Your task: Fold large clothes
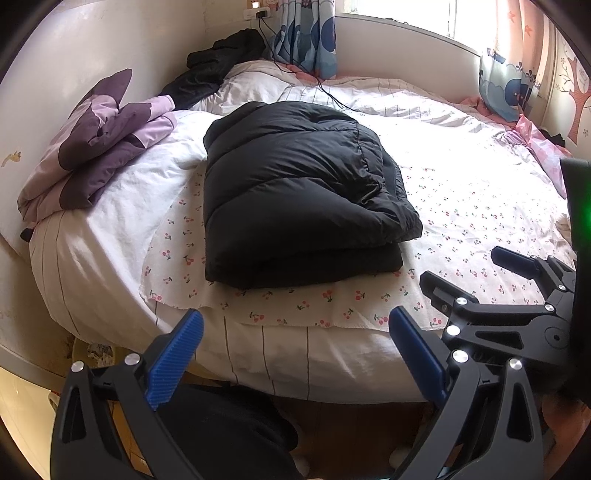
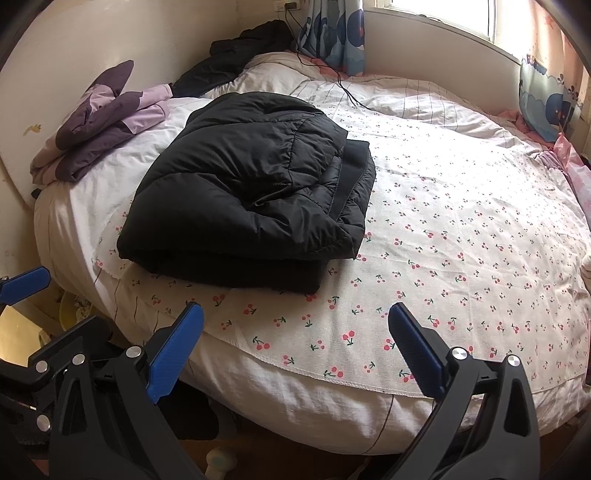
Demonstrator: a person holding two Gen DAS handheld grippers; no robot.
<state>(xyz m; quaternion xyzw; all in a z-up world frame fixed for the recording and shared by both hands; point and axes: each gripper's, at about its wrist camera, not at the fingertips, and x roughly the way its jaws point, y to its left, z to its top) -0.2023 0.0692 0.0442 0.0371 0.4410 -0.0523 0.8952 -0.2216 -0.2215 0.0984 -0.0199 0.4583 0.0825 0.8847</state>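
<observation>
Since the black padded jacket [image 1: 295,192] already lay doubled into a thick, squarish bundle on the cherry-print sheet [image 1: 461,206], the folding of this garment looked finished or nearly so, with both tools held back off the near edge of the bed. Going left to right, the purple jacket [image 1: 99,144] sat crumpled against the wall on a white quilt [image 1: 122,206], apart from the black bundle and seemingly unfolded; it seemed the likely next piece, which would call for reaching across to the left, pinching its fabric and dragging it onto open sheet. The left gripper [image 1: 295,354] hung with its blue pads spread wide and nothing between them, just short of the mattress edge. The right gripper [image 2: 295,350] stood likewise spread and empty beside it, over the sheet's hem. The bundle's right side showed a loose flap that might want a tuck. Farther back lay another dark garment [image 2: 240,55] near the corner, a cable [image 2: 347,88] trailing over the bedding, patterned curtains [image 2: 332,33] and a bright window [image 2: 443,14].
</observation>
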